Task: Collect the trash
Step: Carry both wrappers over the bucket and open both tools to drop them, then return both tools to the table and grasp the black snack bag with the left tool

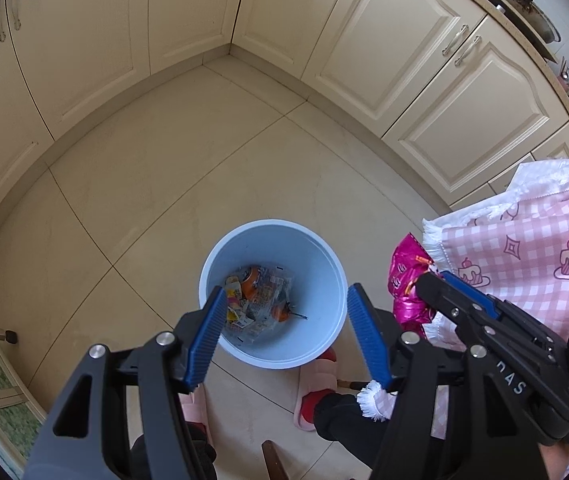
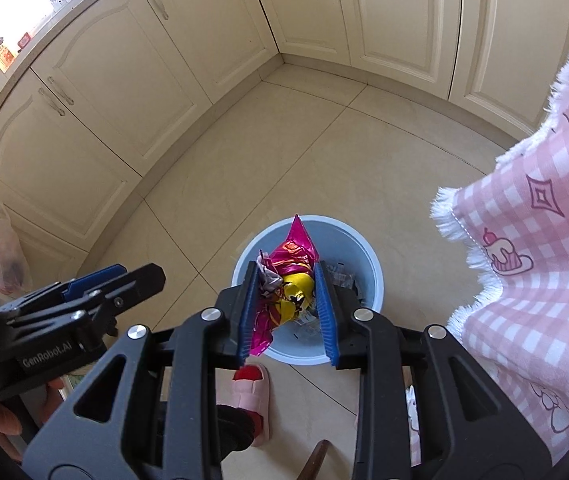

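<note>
The right gripper (image 2: 286, 308), gripping a pink snack wrapper (image 2: 284, 300) above the blue bin (image 2: 376, 280), is risking the wrapper catching the bin's rim, while the left gripper (image 1: 286, 334) is hanging open and empty over it.

Both grippers are black frames with ribbed blue pads (image 1: 204, 336) and silver screws — the person wears pink slippers (image 2: 250, 396) over red socks.

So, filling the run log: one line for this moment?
left gripper: open, empty | right gripper: shut on crumpled pink foil wrapper | above round blue plastic bin
</note>
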`<move>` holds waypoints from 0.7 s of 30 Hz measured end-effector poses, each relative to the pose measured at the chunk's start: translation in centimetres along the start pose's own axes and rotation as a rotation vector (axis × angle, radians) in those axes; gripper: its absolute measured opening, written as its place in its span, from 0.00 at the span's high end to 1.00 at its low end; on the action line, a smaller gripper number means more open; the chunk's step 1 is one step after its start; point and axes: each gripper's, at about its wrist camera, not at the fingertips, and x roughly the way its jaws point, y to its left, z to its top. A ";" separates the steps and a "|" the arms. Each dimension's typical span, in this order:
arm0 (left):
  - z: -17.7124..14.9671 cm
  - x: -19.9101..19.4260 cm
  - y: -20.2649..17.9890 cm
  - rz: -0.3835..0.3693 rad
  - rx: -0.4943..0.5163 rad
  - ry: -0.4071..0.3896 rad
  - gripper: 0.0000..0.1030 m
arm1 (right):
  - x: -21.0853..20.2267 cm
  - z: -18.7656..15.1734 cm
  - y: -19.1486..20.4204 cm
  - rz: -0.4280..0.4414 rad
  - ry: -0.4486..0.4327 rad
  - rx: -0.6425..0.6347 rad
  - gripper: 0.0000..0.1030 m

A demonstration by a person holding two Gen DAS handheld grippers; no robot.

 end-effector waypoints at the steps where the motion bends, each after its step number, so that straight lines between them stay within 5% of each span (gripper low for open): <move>1: 0.0 -0.1 0.0 -0.002 -0.002 -0.003 0.41 | 0.0 0.2 0.2 0.002 -0.003 -0.003 0.72; 4: 0.0 -0.6 0.1 0.000 -0.001 -0.011 0.41 | 0.0 0.6 0.6 0.010 -0.013 -0.003 0.67; 6: 0.0 -0.9 0.2 0.000 -0.002 -0.017 0.41 | -0.3 0.7 0.7 0.003 -0.031 0.001 0.49; 15: -0.2 -4.0 -0.3 -0.010 0.001 -0.065 0.41 | -3.1 0.3 1.0 -0.008 -0.077 -0.020 0.48; 21: -0.4 -8.1 -2.2 -0.035 0.030 -0.133 0.41 | -8.7 0.2 1.9 -0.034 -0.178 -0.061 0.48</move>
